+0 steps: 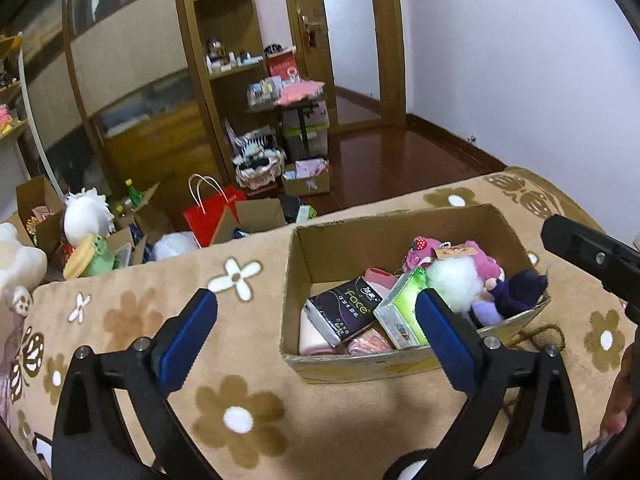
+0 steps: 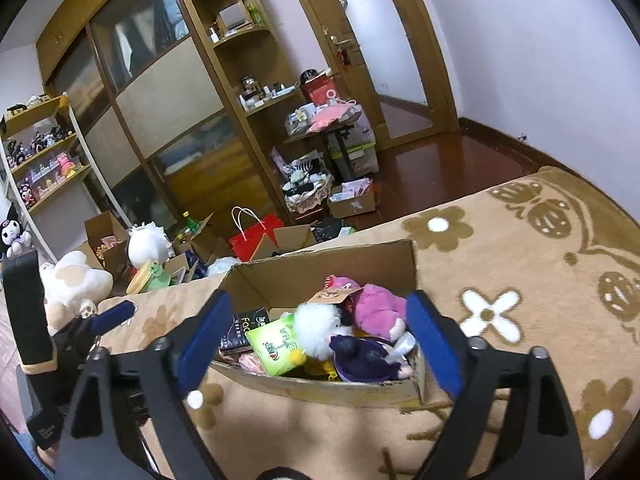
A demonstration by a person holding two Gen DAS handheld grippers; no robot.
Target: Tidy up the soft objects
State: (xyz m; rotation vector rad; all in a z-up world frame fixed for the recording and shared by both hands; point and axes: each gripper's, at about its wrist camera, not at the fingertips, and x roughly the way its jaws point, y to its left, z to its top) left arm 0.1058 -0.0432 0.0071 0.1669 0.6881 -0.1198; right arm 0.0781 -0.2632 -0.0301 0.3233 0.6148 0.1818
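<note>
A cardboard box (image 1: 332, 248) sits on a tan flowered blanket (image 1: 240, 400). It holds a black tissue pack (image 1: 344, 308), a green tissue pack (image 1: 400, 304), a white fluffy toy (image 1: 452, 280), a pink plush (image 1: 484, 260) and a dark purple plush (image 1: 516, 288). My left gripper (image 1: 316, 312) is open and empty over the box's near left edge. My right gripper (image 2: 316, 320) is open and empty above the box (image 2: 320, 272), with the white toy (image 2: 320, 324), pink plush (image 2: 376, 308) and purple plush (image 2: 364, 356) between its fingers.
Beyond the blanket's far edge the floor holds a red paper bag (image 1: 208, 216), open cartons (image 1: 36, 204), a white-haired doll (image 1: 86, 212) and a green frog plush (image 1: 98, 256). A cream plush (image 2: 72, 280) sits at left. Wardrobe, shelves and door stand behind.
</note>
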